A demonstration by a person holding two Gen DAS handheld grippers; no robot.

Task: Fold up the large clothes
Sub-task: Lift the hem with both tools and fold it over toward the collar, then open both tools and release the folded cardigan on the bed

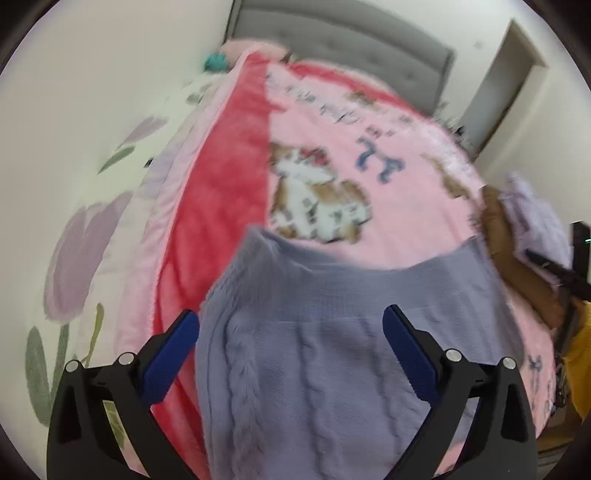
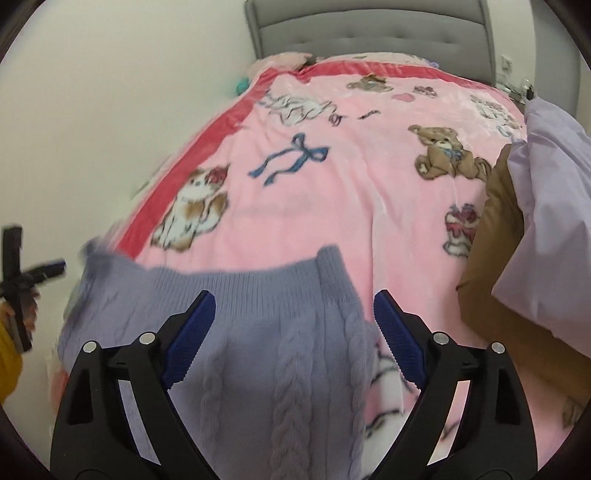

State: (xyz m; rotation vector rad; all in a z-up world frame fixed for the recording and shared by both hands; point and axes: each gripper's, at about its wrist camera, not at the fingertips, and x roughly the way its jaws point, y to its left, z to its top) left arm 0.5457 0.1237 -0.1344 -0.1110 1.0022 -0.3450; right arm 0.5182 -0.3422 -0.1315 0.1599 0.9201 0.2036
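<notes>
A lavender cable-knit sweater (image 1: 332, 343) lies on the near end of a bed covered by a pink animal-print blanket (image 1: 369, 147). My left gripper (image 1: 291, 325) is open, its blue pads wide apart above the sweater's left part. In the right wrist view the sweater (image 2: 240, 350) fills the lower left, its ribbed hem toward the headboard. My right gripper (image 2: 293, 306) is open over the sweater's right edge. Neither gripper holds cloth. The other gripper (image 2: 22, 280) shows at the far left of the right wrist view.
A brown garment (image 2: 491, 258) and a pale lilac garment (image 2: 546, 206) are piled on the bed's right side. A grey padded headboard (image 2: 369, 33) stands at the far end. A white wall (image 2: 110, 110) runs along the left, a doorway (image 1: 506, 81) at the back right.
</notes>
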